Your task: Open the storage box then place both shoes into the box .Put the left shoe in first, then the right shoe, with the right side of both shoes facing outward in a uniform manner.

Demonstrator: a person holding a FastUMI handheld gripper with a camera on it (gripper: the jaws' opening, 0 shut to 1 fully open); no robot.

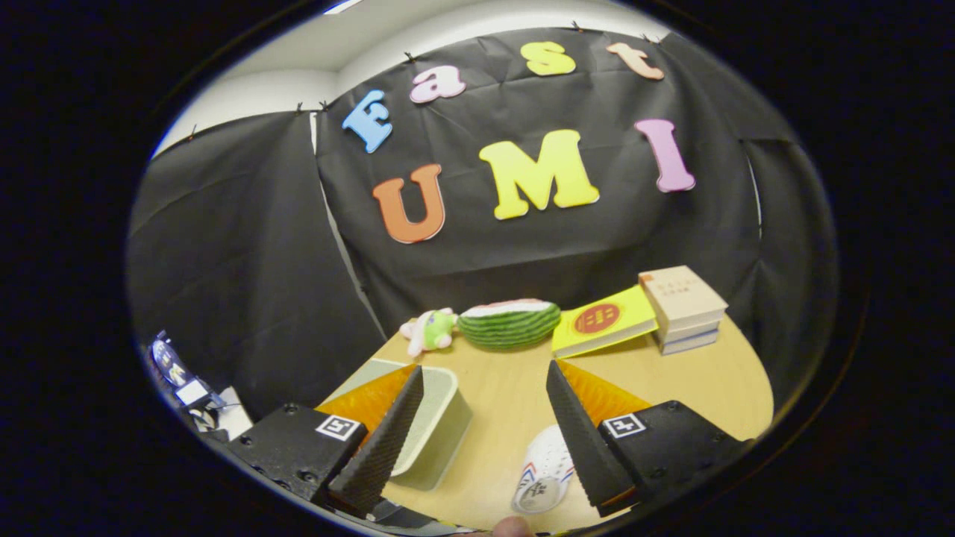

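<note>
The hand-held two-finger gripper point(485, 425) hangs above a light wooden tabletop point(671, 380) with its two black ribbed fingers point(384, 440) spread wide apart and nothing between them but bare wood. Each finger sits on an orange wedge and a black block carrying a small square marker.

The pale green rectangular plastic storage box point(436, 421) lies on the table beside the left finger, which crosses in front of it and hides part of its rim; its flat top face shows, and whether the lid is on or off cannot be told from here. A white sneaker with red and blue stripes point(543, 470) lies low on the table just inside the right finger, partly covered by it (only one end of the shoe can be seen, so which shoe it is stays unclear).

Beyond the fingers, along the far side of the table, stand a small green and pink plush toy point(429, 330), a striped green watermelon-slice cushion point(509, 322) touching it, a yellow book with a red round emblem point(600, 321) and a stack of cream-covered books point(683, 307) just beside it.
</note>
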